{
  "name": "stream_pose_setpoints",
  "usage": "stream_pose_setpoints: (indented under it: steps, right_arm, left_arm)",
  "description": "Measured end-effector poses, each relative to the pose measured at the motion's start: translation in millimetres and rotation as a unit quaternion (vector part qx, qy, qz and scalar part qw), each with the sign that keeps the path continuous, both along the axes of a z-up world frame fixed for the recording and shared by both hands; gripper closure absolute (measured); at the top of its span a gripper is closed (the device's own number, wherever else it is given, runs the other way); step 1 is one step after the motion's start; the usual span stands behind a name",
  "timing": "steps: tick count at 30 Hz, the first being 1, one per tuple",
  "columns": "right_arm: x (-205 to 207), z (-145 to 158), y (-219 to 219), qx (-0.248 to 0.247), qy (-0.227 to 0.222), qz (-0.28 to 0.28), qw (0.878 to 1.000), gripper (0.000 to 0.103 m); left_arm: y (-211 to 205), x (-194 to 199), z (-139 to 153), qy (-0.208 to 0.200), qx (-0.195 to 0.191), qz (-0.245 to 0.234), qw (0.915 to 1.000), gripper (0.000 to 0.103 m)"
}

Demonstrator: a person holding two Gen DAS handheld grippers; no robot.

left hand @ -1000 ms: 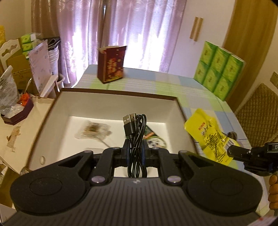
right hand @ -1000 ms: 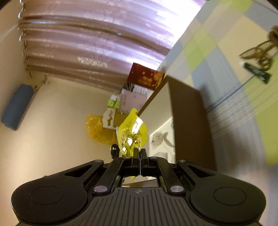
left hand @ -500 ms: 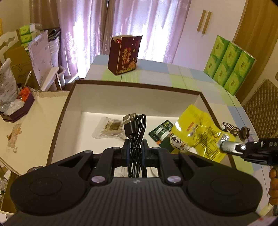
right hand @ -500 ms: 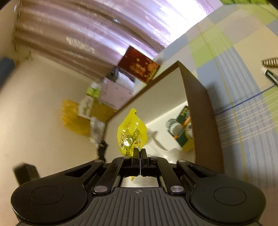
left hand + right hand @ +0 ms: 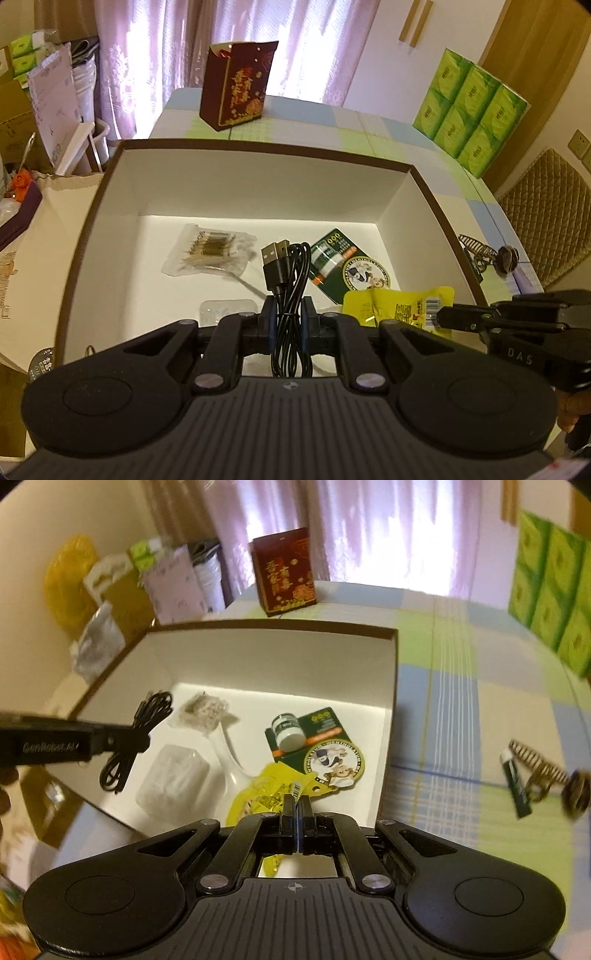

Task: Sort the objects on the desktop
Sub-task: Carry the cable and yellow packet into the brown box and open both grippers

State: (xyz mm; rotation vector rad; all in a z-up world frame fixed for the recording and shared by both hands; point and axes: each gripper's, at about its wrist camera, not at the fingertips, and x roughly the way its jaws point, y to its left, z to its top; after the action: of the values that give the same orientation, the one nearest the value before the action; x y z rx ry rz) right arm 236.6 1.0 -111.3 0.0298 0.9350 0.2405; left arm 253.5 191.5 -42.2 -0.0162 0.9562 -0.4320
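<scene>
A wide open box, brown outside and white inside, stands on the checked tablecloth. My left gripper is shut on a coiled black USB cable, held above the box's near side. My right gripper is shut on a yellow snack packet, low inside the box at its right front corner. On the box floor lie a clear bag of cotton swabs, a green card with a small jar, and a clear plastic container.
A dark red gift box stands beyond the open box. Green tissue packs are stacked at the far right. A green tube, a wire hair clip and a small dark round thing lie on the cloth right of the box. Clutter fills the left.
My right gripper swung level and carried the yellow packet from above the box rim down into its right front corner. My left gripper moved forward over the box, cable still held.
</scene>
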Motion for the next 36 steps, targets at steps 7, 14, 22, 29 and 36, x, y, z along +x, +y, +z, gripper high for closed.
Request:
stream_pose_setpoints:
  steps: [7,14,22,29,36]
  right_arm:
    - [-6.6,-5.2,4.0,-0.025,-0.015,0.014,0.999,0.036]
    - [-5.7,-2.1,11.0,-0.026,-0.024,0.025,0.999,0.025]
    - [-2.8,0.1,12.2,-0.024,-0.019,0.029,0.999,0.018]
    - [-1.4,-0.7,14.3,-0.024,-0.016,0.036,0.999,0.014]
    - [-4.0,-1.4,16.4,-0.025,-0.023,0.045,0.998,0.006]
  left_arm:
    - [-9.8,4.2,-8.6,0.019,0.007,-0.013,0.9997,0.093]
    - [-15.5,7.5,-11.2,0.023,0.008,-0.018,0.9995,0.093]
    - [-19.6,10.5,-11.7,0.027,0.012,-0.020,0.9994,0.092]
    - [-21.0,9.0,-8.2,0.024,0.021,-0.016,0.9994,0.085]
    - [-18.4,2.6,3.7,0.010,0.033,-0.001,0.9994,0.028]
